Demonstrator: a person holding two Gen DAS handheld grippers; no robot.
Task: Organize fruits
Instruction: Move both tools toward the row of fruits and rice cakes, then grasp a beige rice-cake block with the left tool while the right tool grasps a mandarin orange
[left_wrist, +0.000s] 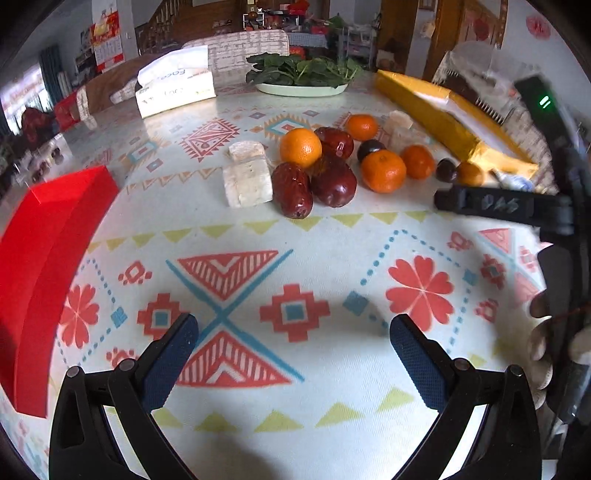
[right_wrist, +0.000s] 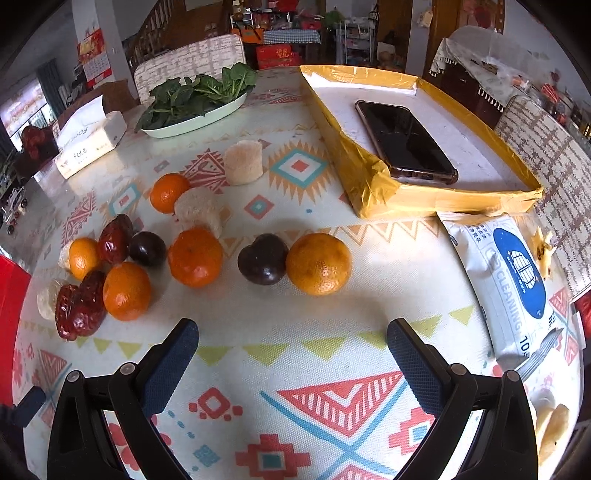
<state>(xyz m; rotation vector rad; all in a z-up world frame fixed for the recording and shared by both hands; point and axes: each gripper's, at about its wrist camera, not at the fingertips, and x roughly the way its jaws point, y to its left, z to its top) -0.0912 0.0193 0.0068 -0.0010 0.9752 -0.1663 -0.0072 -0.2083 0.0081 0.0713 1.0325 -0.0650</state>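
Observation:
Several oranges, red dates, dark plums and pale cut chunks lie scattered mid-table. In the right wrist view the nearest are an orange (right_wrist: 318, 263) touching a dark plum (right_wrist: 262, 263), just beyond my open, empty right gripper (right_wrist: 291, 343). Another orange (right_wrist: 195, 257) and a red date (right_wrist: 79, 304) lie to the left. In the left wrist view my open, empty left gripper (left_wrist: 293, 341) is well short of the pile: a red date (left_wrist: 293, 189), an orange (left_wrist: 300, 147), a pale chunk (left_wrist: 246, 183). The right gripper's body (left_wrist: 498, 205) shows at the right edge.
A red box (left_wrist: 48, 258) stands left. A yellow-edged tray (right_wrist: 376, 184) holding a phone (right_wrist: 404, 138) sits back right. A wipes pack (right_wrist: 513, 284) lies at right. A plate of greens (right_wrist: 192, 110) and a tissue box (right_wrist: 88, 142) stand at the back.

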